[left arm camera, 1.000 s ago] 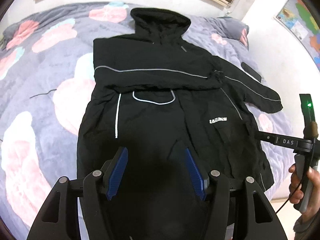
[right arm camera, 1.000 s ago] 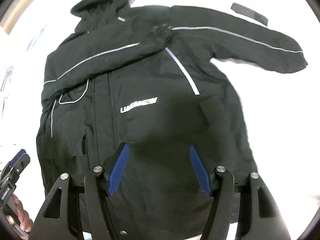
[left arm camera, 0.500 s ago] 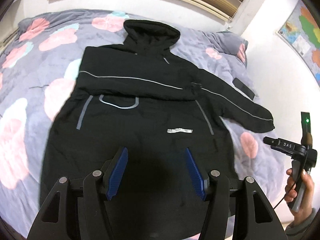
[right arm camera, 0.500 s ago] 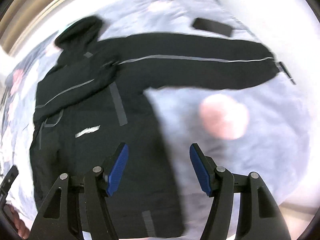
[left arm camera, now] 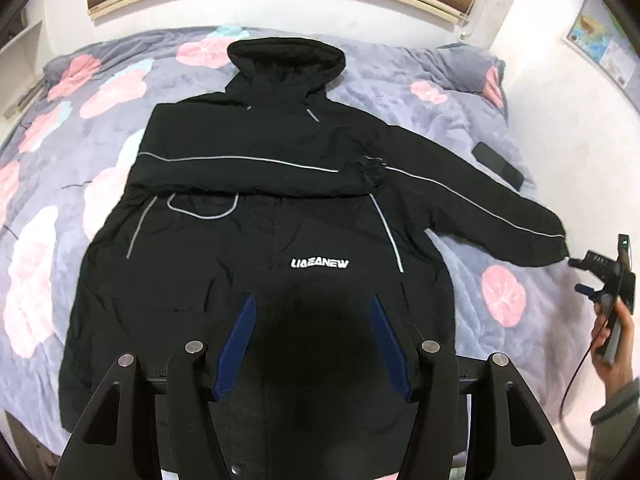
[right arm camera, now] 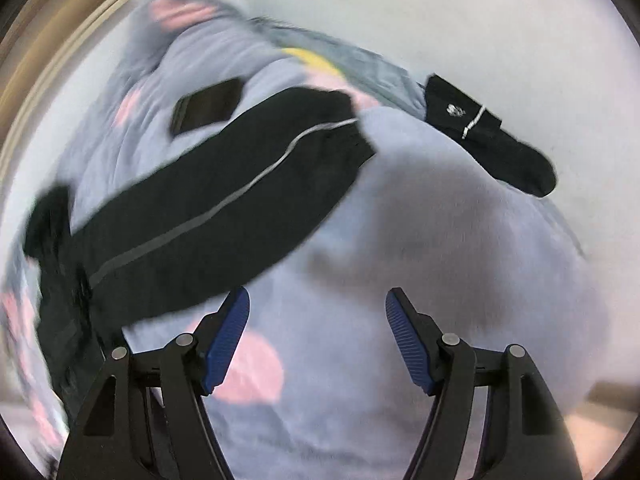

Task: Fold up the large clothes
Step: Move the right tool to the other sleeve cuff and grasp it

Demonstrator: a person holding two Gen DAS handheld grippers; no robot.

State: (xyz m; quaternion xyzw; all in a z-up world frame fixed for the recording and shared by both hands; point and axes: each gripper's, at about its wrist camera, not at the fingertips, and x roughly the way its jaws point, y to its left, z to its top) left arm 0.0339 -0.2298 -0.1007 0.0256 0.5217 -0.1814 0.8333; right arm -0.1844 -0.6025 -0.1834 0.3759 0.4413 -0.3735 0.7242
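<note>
There is one black jacket (left arm camera: pixel 280 216) on one bed (left arm camera: pixel 452 128). Beside it lie one dark phone (left arm camera: pixel 498 166) and one black sock (right arm camera: pixel 492 136). Two claws: the left claw (left arm camera: pixel 312 340) and the right claw (right arm camera: pixel 318 340).

The left wrist view is sharp and evenly lit; the right is motion-blurred, with the wall (right arm camera: pixel 440 20) above the bed (right arm camera: pixel 400 220) washed out white.

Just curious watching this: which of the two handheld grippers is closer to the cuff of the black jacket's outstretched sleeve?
Right. The right gripper sits just off the sleeve cuff, jaws open and empty, while the left gripper hovers over the jacket's lower front, well away.
</note>
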